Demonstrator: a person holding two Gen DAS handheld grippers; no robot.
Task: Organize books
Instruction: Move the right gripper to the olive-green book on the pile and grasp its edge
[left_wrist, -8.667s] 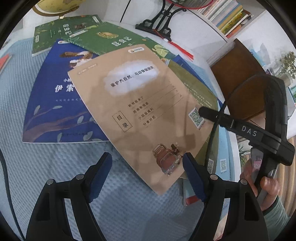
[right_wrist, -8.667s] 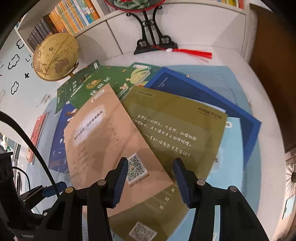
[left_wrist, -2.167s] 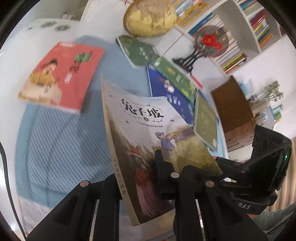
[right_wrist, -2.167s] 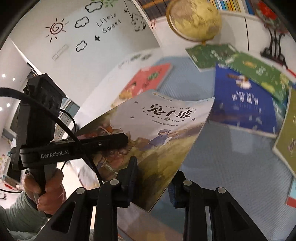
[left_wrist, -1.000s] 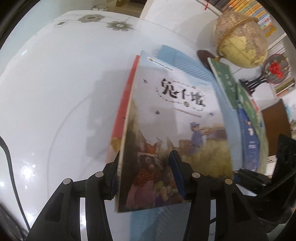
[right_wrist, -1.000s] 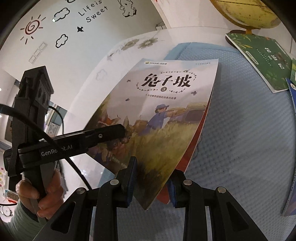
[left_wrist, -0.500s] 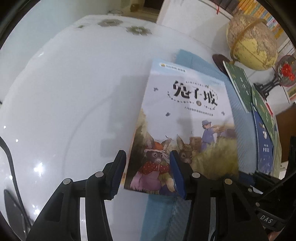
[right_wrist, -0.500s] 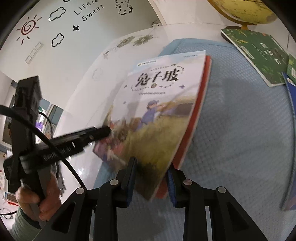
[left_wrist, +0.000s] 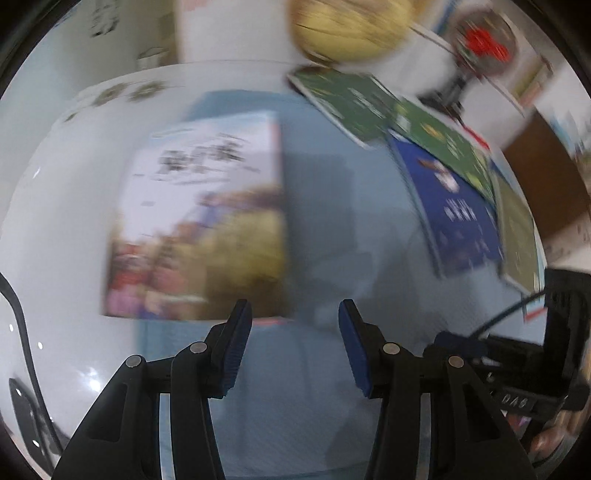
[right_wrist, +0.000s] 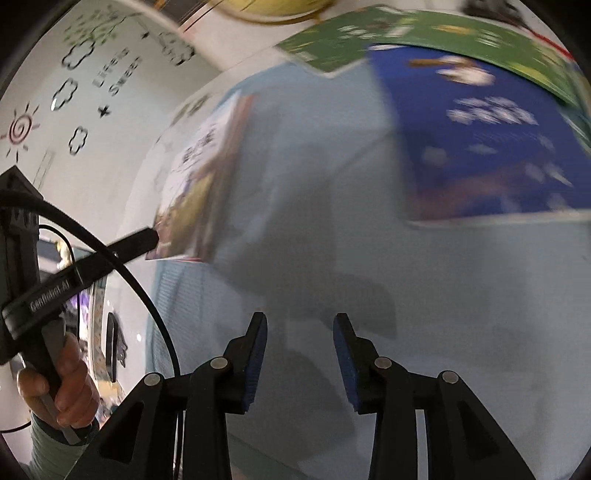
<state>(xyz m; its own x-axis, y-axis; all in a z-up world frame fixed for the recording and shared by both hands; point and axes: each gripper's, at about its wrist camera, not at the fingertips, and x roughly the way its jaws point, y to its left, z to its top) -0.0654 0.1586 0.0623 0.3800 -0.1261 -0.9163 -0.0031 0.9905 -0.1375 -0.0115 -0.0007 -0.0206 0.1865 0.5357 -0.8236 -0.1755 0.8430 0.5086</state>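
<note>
Your left gripper (left_wrist: 295, 332) is standing open and empty; the rabbit storybook (left_wrist: 199, 221) is lying flat beyond its left finger. Your right gripper (right_wrist: 299, 343), just opening, is holding nothing.

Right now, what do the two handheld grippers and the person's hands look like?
Both grippers, left gripper and right gripper, are black plastic with silver pivot pins and ribbed blue pads. The left's body reads "GenRobot.AI" in white, with a black cable looping off it. The left hand shows a pale grey-green sleeve cuff.
</note>
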